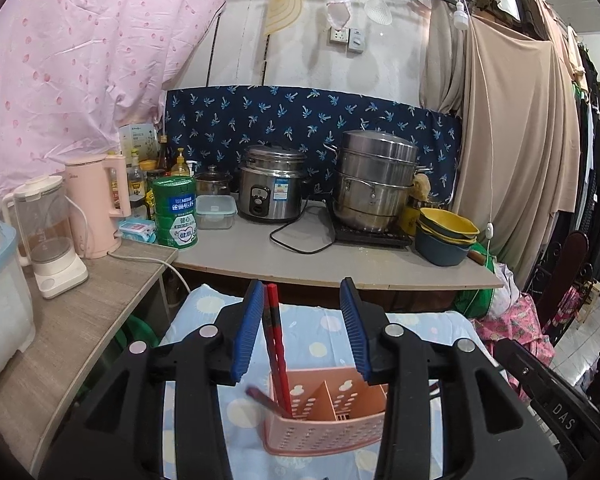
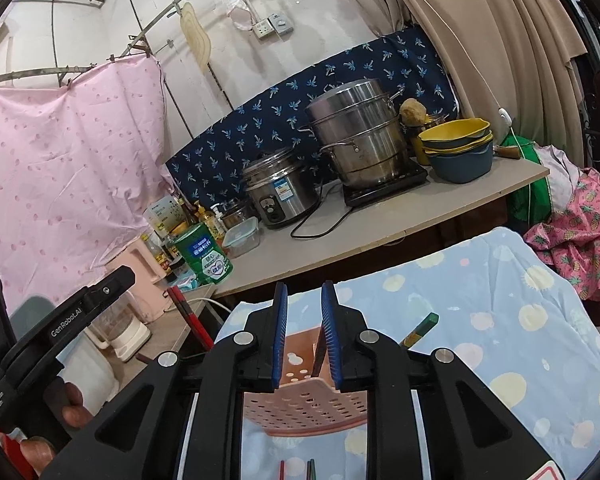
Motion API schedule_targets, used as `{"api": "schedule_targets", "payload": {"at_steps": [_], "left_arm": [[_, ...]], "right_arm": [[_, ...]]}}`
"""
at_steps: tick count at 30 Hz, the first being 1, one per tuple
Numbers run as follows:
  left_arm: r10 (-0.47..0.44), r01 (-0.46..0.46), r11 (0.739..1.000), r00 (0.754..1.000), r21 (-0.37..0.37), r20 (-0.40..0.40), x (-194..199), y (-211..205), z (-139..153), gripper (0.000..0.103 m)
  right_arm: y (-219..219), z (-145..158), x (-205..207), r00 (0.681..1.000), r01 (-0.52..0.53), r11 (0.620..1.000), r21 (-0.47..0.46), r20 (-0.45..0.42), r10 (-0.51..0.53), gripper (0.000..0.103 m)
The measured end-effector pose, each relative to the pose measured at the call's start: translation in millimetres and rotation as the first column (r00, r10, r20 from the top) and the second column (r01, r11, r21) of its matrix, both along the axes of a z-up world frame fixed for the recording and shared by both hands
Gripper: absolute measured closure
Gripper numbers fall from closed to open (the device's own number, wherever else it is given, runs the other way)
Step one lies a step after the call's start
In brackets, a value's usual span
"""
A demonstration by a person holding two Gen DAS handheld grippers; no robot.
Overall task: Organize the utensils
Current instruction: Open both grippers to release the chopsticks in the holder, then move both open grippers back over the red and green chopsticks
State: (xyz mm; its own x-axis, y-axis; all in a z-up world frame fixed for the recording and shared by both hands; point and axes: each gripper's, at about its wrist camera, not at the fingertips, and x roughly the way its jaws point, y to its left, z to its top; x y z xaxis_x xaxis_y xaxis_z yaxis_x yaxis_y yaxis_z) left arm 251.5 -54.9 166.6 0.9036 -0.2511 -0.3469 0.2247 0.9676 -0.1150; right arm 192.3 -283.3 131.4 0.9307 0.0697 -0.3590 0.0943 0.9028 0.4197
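Note:
A pink perforated utensil caddy stands on the spotted blue cloth, right under both grippers. My left gripper is open above it. A pair of red chopsticks stands in the caddy's left compartment and leans on the left blue pad, well clear of the other pad. My right gripper is open by a narrow gap over the caddy. A dark chopstick rests along its right pad, clear of the left pad. The red chopsticks show again in the right wrist view, at the left.
A green-tipped chopstick lies on the cloth to the right; two more tips show at the bottom edge. Behind is a counter with a rice cooker, a steamer pot, bowls and a green tin. A blender stands on the left shelf.

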Motion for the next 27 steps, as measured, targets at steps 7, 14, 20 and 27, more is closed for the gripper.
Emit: {"api": "schedule_targets", "payload": {"at_steps": [7, 14, 20, 27], "left_arm": [[-0.009, 0.010, 1.000, 0.999, 0.016, -0.031, -21, 6, -10, 0.065], [-0.018, 0.020, 0.999, 0.998, 0.032, -0.065, -48, 12, -25, 0.065], [-0.038, 0.044, 0.998, 0.992, 0.042, -0.117, -71, 16, -45, 0.065], [-0.055, 0.066, 0.996, 0.979, 0.051, -0.198, -97, 18, -79, 0.065]], "right_arm": [[14, -3, -22, 0.999, -0.030, 0.999, -0.035, -0.025, 0.030, 0.083], [28, -13, -47, 0.997, -0.050, 0.996, -0.073, -0.064, 0.045, 0.083], [37, -27, -72, 0.991, -0.062, 0.993, -0.096, -0.121, 0.050, 0.083], [46, -53, -99, 0.979, -0.089, 0.993, -0.079, -0.190, 0.072, 0.083]]}}
